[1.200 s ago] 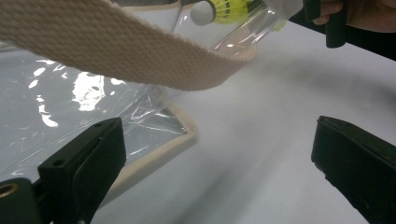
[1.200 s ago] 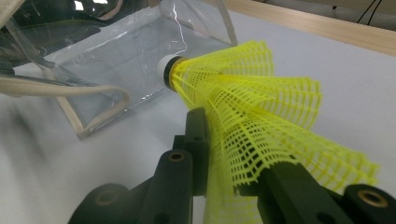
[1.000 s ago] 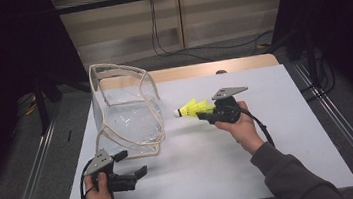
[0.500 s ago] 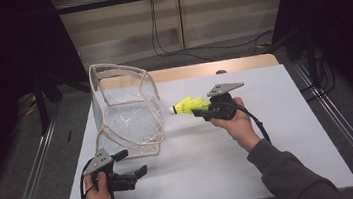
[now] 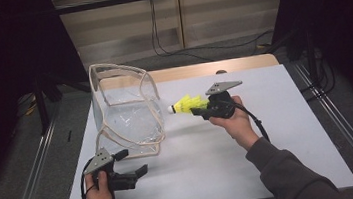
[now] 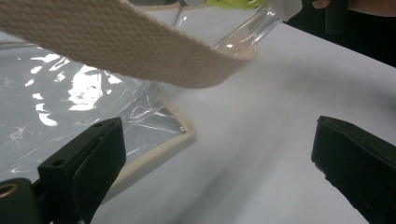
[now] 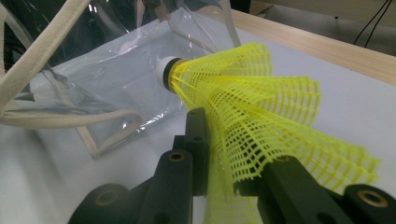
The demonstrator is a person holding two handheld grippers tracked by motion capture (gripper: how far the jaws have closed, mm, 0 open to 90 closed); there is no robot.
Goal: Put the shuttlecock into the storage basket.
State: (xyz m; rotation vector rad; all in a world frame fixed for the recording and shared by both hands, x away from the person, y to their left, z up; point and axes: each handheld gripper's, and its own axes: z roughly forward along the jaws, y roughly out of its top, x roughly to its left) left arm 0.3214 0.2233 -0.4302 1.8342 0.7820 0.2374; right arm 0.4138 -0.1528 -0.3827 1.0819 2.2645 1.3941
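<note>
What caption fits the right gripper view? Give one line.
Right gripper clamps a yellow shuttlecock, cork end toward a clear bag.

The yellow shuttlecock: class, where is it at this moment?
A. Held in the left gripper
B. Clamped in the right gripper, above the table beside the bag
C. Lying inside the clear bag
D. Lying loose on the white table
B: the right gripper pinches the yellow shuttlecock by its mesh skirt, cork tip toward the clear bag.

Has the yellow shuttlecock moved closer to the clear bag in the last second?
Yes. In the high view the yellow shuttlecock, clamped in the right gripper, has shifted slightly left toward the clear bag, narrowing the gap to the bag's side.
</note>
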